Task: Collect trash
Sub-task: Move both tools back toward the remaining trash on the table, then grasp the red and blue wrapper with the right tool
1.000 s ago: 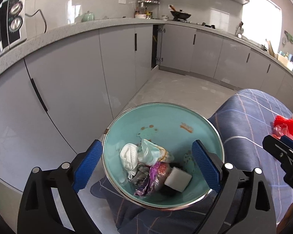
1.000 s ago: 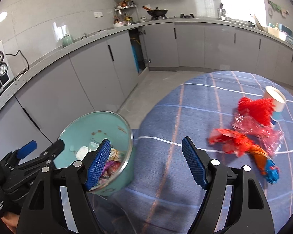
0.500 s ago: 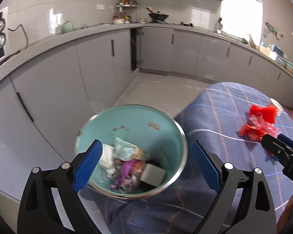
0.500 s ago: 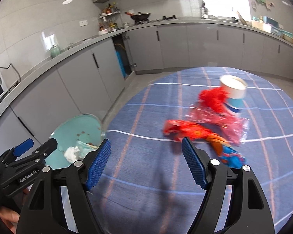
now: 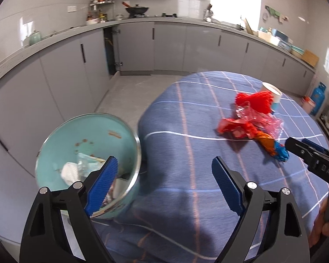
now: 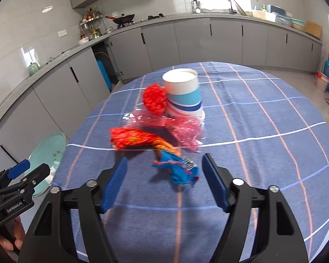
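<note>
Both hand-held grippers have swung from the teal bin (image 5: 85,144) toward the wrapper (image 6: 175,164); right hand-held gripper (image 6: 163,183) closing, seemingly empty; left hand-held gripper (image 5: 164,186) closing, empty.

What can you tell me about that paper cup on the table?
The paper cup stands upright and open-topped on the blue checked tablecloth. It looks like thin card, white around the rim, with light blue, dark blue and pinkish bands lower down. Its inside is not visible. A fuzzy red ball rests against its side, and crinkled pink plastic film lies at its base. No gripper touches it.
</note>
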Demonstrator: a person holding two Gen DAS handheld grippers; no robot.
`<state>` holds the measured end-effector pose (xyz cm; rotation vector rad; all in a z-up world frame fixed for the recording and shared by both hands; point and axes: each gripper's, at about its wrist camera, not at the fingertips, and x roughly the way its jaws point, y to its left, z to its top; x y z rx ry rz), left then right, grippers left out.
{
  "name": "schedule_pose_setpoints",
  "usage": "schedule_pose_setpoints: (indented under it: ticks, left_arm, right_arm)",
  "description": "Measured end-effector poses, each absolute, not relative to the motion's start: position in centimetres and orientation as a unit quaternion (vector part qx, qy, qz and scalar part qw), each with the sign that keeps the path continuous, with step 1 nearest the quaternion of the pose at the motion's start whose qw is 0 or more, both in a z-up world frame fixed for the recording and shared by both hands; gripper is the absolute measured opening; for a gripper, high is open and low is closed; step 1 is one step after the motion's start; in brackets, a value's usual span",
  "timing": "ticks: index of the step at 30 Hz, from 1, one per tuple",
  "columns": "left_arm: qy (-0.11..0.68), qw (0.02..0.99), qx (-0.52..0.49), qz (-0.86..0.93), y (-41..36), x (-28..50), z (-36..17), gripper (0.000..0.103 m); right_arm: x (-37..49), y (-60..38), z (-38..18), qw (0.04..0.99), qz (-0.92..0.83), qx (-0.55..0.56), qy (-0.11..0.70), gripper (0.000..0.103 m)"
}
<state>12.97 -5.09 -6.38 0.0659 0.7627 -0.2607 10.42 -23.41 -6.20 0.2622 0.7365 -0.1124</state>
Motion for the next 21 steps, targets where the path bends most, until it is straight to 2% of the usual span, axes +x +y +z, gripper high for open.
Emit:
schedule_pose_setpoints:
  ticks: [5,12,14,18,21]
  left_arm:
    - [0.372,0.916,0.048,-0.144,-6.9,13.3,-6.4,0.079]
    - [0.379,0.912,0.053,-0.146,-7.2,13.6,-6.9,0.079]
    - [0.380,0.912,0.054,-0.145,-7.3,13.8,-7.0,0.079]
    - [0.380,0.911,0.054,-0.148,-7.5,14.1,-7.0,0.079]
    - [0.379,0.911,0.053,-0.152,-7.7,14.1,-6.9,0.079]
  right_arm:
    - [12.2,-24.0,-6.8,0.918,-0.048,0.113,0.378,0.068]
    - [15.0,-24.1,-8.6,0.902,-0.036,0.087,0.422,0.065]
    - [15.6,-24.1,-9.0,0.898,-0.033,0.086,0.431,0.061]
    - [16.2,-23.7,-9.7,0.891,-0.020,0.083,0.446,0.039]
    - [15.6,-23.6,-9.7,0.893,-0.017,0.079,0.442,0.032]
